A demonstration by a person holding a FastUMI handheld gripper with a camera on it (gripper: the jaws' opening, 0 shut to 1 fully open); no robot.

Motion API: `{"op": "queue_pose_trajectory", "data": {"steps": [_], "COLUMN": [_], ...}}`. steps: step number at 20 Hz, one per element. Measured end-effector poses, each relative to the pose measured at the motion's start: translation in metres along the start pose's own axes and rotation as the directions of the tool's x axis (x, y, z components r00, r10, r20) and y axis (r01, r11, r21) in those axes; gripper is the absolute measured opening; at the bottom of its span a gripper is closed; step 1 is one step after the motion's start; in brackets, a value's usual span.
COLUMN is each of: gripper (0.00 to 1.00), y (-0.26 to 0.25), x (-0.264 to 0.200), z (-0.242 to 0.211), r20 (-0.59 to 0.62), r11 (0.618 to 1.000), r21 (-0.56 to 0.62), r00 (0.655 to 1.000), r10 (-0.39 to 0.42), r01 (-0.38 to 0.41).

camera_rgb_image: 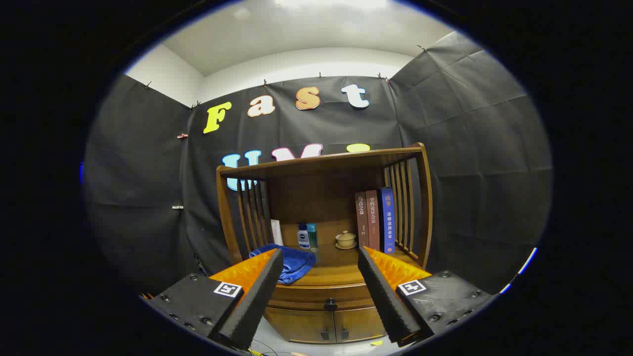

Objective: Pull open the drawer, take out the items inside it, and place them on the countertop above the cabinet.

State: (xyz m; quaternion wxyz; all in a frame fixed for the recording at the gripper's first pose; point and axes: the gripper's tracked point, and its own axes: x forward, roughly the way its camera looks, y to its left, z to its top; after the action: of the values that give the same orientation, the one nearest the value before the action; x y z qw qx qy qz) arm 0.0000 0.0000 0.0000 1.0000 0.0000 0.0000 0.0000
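A wooden cabinet (321, 170) stands ahead of me against the booth wall. Its drawer (324, 292) is closed, with a dark knob (330, 302) showing low between my fingers. The countertop (336, 269) above the drawer lies just beyond the fingertips. My gripper (320, 257) is open, with nothing between its fingers, held some way in front of the cabinet. What is inside the drawer is hidden.
On the countertop lie a blue towel (293, 262), a small bottle (302, 237), a teal container (312, 235), a lidded ceramic cup (345, 240) and three upright books (376, 220). Slatted side rails (403, 207) and a top shelf enclose it. Two lower doors (326, 324) sit beneath the drawer.
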Motion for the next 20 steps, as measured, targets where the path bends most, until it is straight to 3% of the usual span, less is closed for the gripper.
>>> {"op": "queue_pose_trajectory", "data": {"steps": [20], "gripper": [0.99], "y": [-0.0030], "x": [0.0098], "z": [-0.0017], "r20": [-0.016], "r11": [1.000], "r21": [-0.015], "r00": [1.000], "r10": [0.006], "r01": [-0.006]}}
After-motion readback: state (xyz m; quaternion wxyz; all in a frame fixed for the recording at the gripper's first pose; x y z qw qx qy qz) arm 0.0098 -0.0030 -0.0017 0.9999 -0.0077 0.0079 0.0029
